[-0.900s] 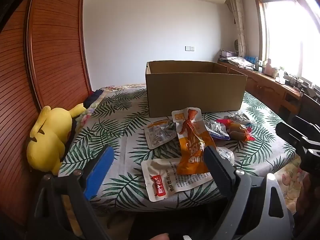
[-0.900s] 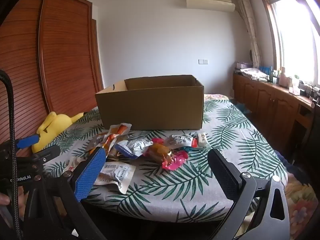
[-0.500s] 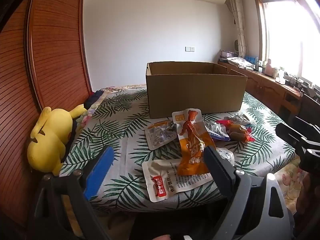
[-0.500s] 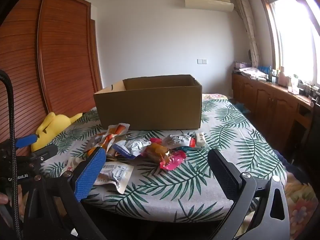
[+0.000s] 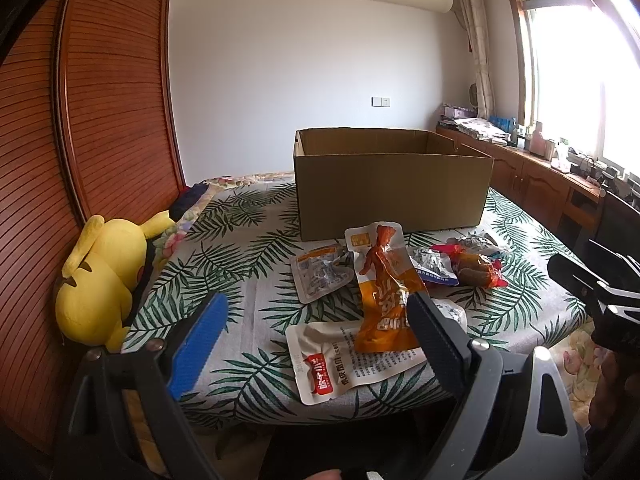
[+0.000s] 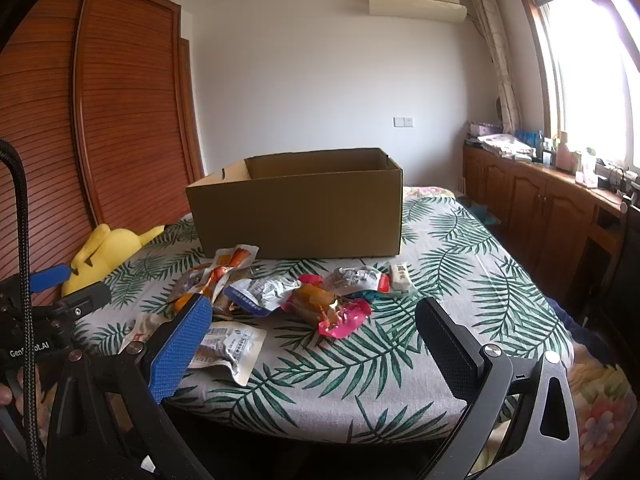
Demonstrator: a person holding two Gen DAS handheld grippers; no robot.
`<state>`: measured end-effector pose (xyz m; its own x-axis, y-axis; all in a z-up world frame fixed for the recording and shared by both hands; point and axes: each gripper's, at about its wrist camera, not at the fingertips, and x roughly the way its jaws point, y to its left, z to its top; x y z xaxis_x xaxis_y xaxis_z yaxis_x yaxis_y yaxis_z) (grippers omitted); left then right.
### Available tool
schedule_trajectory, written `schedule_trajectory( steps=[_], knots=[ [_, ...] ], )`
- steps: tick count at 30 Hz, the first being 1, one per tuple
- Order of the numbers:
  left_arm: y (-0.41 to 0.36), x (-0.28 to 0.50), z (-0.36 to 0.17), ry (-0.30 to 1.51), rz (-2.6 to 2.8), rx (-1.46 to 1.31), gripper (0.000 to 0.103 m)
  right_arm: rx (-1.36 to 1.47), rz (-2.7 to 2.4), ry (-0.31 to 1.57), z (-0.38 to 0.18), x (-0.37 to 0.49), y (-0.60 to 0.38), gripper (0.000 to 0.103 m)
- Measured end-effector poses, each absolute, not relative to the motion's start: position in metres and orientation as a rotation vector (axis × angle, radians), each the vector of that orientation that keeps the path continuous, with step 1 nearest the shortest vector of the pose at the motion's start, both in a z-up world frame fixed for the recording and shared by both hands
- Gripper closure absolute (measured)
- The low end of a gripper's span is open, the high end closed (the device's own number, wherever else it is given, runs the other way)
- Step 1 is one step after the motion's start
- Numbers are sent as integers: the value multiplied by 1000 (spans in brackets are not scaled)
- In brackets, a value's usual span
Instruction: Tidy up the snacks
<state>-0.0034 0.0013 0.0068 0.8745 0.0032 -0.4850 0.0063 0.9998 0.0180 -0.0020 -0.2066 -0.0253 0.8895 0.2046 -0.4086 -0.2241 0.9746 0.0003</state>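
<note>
Leaf-print table (image 6: 460, 280): small white bar (image 6: 400, 273) only in right view

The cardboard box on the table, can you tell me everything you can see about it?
The cardboard box is plain brown, rectangular and open at the top, with no lid showing. It stands upright on the leaf-print tablecloth, at the far side behind the snack packets. What shows of its inner walls is bare; its floor is hidden. The orange packet reaches up to its front wall; contact is unclear. Neither gripper touches it.
</note>
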Motion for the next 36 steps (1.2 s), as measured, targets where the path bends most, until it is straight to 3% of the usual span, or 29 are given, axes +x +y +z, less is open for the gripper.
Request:
schedule_trajectory(
  steps=[36],
  knots=[
    [1,-5,8,503,-2,21,11,-48,217,422,-26,-4,-207,0]
  ],
)
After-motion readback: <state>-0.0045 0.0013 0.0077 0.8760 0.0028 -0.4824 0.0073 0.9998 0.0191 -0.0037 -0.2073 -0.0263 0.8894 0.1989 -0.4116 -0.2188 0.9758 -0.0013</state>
